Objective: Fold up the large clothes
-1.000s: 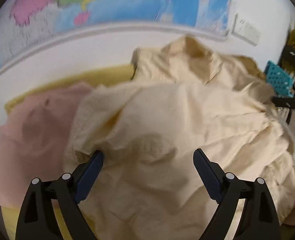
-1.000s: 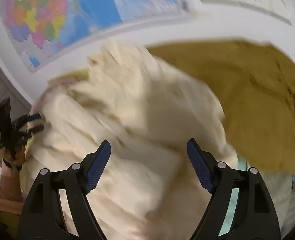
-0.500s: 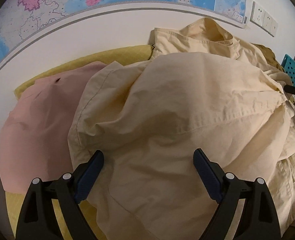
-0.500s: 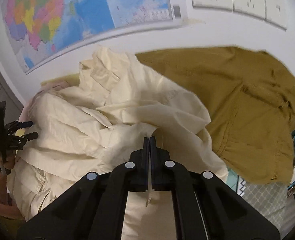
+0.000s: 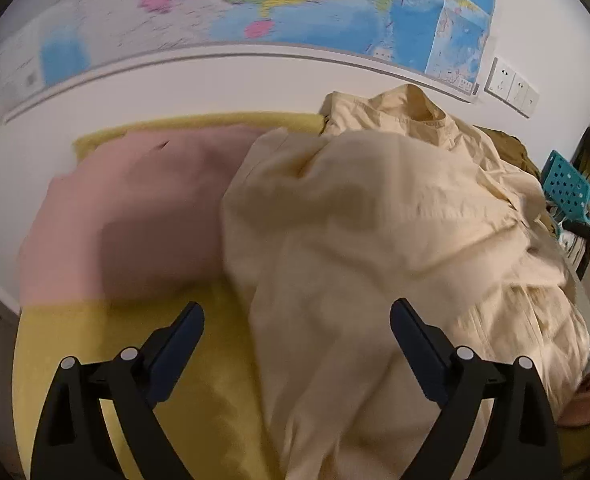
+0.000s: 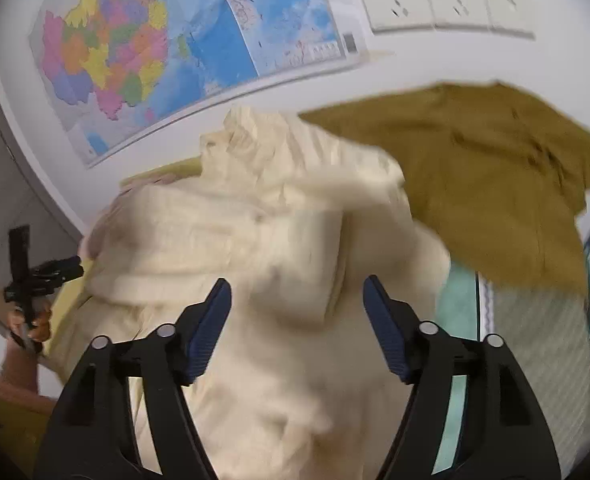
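A large cream garment lies heaped and creased on the yellow-covered surface. My left gripper hovers open over its left edge, nothing between its fingers. In the right wrist view the same cream garment fills the middle, blurred. My right gripper stands above it with its jaws opening, the pads off the cloth. The left gripper shows at the far left there, in a hand.
A pink garment lies flat left of the cream one. An olive-brown garment is spread at the right by the wall. A blue perforated basket stands at the far right. Wall map and sockets behind.
My right gripper was open, shut half a second ago, and now stands open again. My left gripper has slid left, so bare yellow cover now shows under its left finger.
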The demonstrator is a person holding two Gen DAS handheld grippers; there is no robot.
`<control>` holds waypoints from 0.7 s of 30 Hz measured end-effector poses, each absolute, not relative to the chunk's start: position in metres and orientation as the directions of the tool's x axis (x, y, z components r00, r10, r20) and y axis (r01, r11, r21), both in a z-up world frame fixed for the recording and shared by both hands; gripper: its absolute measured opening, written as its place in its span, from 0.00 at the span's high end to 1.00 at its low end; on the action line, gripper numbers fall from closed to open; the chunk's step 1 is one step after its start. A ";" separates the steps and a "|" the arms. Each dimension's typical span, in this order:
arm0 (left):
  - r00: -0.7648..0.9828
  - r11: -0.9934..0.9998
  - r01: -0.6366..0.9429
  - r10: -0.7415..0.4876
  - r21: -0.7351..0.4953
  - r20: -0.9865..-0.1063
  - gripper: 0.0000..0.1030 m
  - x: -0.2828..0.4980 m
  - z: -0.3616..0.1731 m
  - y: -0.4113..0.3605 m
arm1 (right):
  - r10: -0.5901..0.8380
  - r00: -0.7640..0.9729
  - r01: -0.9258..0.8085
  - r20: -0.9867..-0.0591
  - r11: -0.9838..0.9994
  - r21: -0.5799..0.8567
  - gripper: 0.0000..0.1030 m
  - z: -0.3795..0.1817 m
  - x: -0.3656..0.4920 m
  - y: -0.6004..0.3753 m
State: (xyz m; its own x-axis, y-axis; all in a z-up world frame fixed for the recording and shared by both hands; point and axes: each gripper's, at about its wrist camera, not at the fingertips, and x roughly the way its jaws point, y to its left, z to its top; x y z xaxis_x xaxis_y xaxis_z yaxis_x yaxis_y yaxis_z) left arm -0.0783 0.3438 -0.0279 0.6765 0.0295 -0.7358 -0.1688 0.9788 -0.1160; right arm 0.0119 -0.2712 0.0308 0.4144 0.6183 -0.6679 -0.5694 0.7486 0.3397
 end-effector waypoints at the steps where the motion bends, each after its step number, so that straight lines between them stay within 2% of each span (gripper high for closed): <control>1: 0.675 0.977 -0.171 0.023 -0.126 -0.737 0.10 -0.088 -0.030 0.345 | 0.623 0.405 -0.562 -0.669 0.747 0.356 0.27 0.029 0.005 -0.279; 2: 0.673 0.975 -0.175 0.019 -0.135 -0.740 0.10 -0.099 -0.034 0.346 | 0.628 0.393 -0.549 -0.672 0.746 0.376 0.22 0.025 -0.004 -0.291; 10: 0.635 0.941 -0.202 -0.086 -0.272 -0.768 0.09 -0.148 -0.070 0.348 | 0.657 0.362 -0.465 -0.661 0.742 0.482 0.21 0.000 -0.049 -0.341; 15: 0.648 0.957 -0.136 -0.109 -0.256 -0.754 0.08 -0.157 -0.068 0.321 | 0.706 0.318 -0.640 -0.632 0.652 0.406 0.21 0.025 -0.087 -0.296; 18: 0.659 0.967 -0.124 -0.086 -0.222 -0.747 0.08 -0.156 -0.064 0.308 | 0.743 0.228 -0.731 -0.630 0.558 0.393 0.21 0.027 -0.102 -0.246; 21: 0.682 0.974 -0.109 -0.071 -0.197 -0.728 0.08 -0.154 -0.055 0.299 | 0.713 0.151 -0.769 -0.684 0.520 0.372 0.30 0.011 -0.103 -0.189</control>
State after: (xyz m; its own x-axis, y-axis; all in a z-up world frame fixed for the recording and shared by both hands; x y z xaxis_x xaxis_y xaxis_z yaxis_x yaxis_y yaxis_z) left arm -0.1539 0.2988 -0.0546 0.6822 -0.0713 -0.7277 -0.1085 0.9743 -0.1972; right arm -0.1029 -0.1892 0.0114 0.1511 0.7132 -0.6845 -0.7690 0.5199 0.3719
